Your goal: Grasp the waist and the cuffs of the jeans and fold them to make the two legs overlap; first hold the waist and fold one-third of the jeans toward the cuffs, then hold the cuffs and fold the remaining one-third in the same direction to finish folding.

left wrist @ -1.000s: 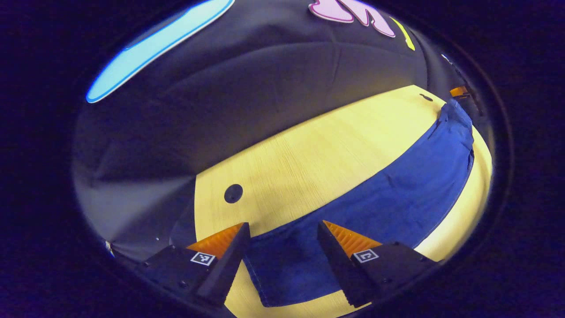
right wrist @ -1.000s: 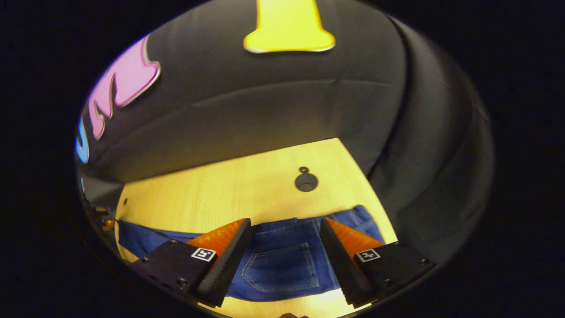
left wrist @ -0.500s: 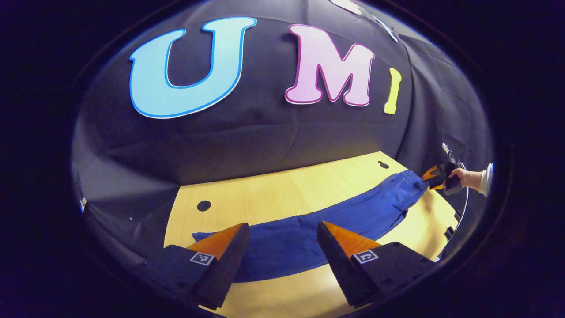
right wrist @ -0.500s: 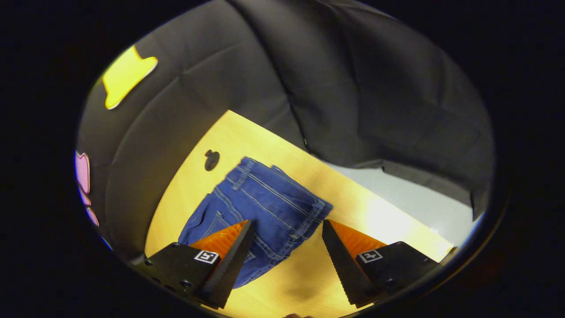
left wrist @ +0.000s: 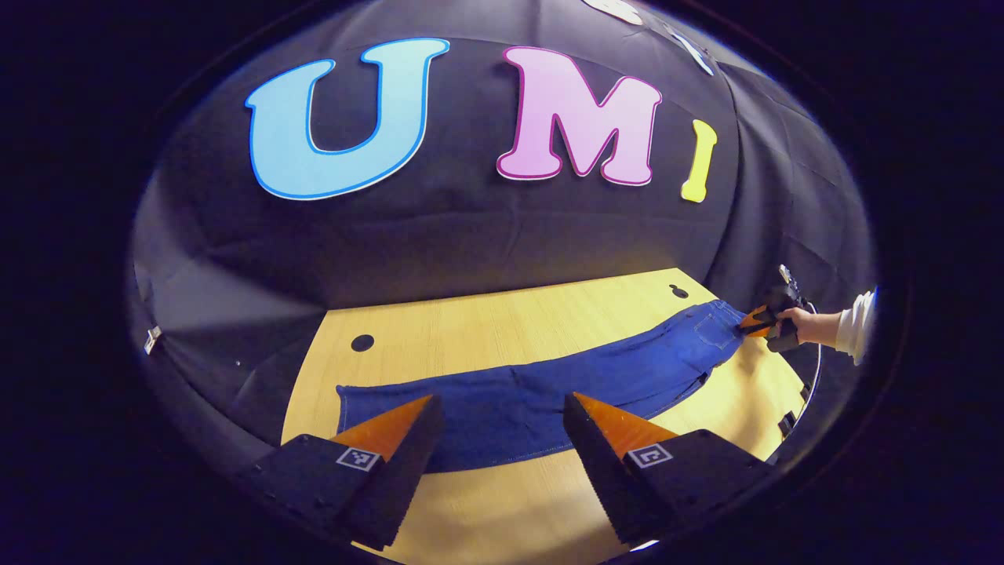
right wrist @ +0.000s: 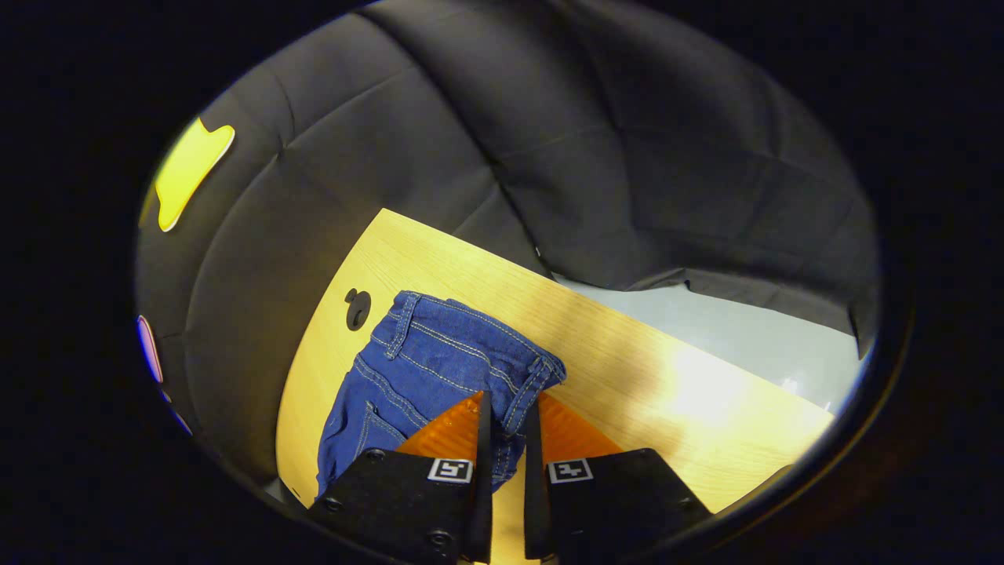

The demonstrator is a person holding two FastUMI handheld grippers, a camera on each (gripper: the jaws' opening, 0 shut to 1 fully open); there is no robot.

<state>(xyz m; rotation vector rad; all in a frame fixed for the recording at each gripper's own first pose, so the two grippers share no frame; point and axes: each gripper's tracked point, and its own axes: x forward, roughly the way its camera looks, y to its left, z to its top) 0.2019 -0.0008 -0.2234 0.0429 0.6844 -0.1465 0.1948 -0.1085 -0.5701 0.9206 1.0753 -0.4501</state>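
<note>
Wooden table [right wrist: 627, 369]: right gripper [right wrist: 506, 428] clamps jeans [right wrist: 439, 361] waistband.

Dim booth, sharp focus; strong fisheye bending at the rims. Bright glare on the desk [right wrist: 690, 384] near its right edge.

The jeans [left wrist: 541, 384] are deep blue denim with pale contrast stitching along waistband and seams. Beneath them, the table [right wrist: 627, 369] is light yellow woodgrain. At three o'clock, the sleeve [left wrist: 856, 333] is white.
</note>
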